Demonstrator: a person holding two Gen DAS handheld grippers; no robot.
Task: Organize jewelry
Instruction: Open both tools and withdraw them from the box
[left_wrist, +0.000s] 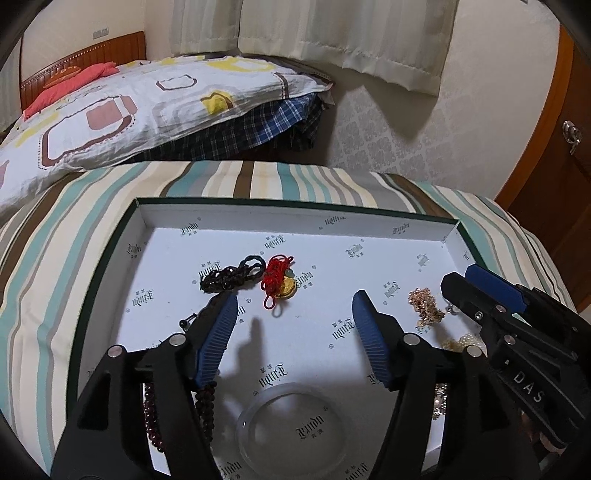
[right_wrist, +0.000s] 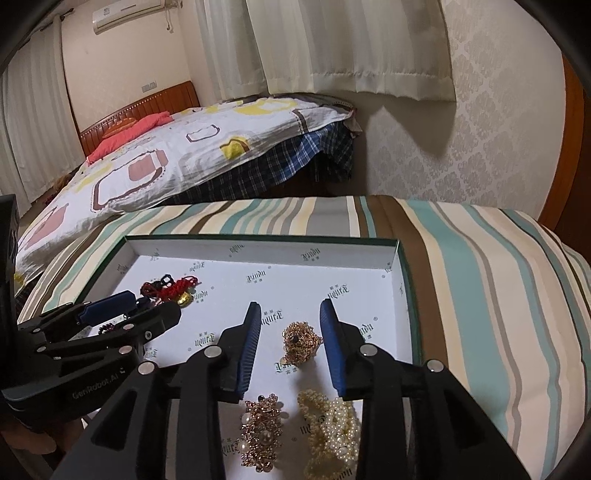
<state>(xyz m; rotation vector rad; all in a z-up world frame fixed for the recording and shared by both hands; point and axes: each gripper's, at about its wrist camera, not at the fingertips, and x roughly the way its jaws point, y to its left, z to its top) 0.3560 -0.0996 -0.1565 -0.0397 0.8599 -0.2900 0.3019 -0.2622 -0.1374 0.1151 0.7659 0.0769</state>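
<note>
While both grippers hover over the tray (left_wrist: 448, 236) — left gripper (left_wrist: 293, 314), right gripper (right_wrist: 290, 319) — jaws wide open, holding nothing, gold chain (right_wrist: 301, 341) between the right's.

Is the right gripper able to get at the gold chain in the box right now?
Probably yes. The right gripper is open, and the gold chain lies between its fingers on the box floor, nothing covering it. The left gripper sits well off to the side.

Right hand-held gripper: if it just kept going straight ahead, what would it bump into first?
Probably the gold chain cluster, lying on the tray floor between the open fingers of the right hand-held gripper. Beyond it is bare tray, then the far wall. Depth is hard to judge.
</note>
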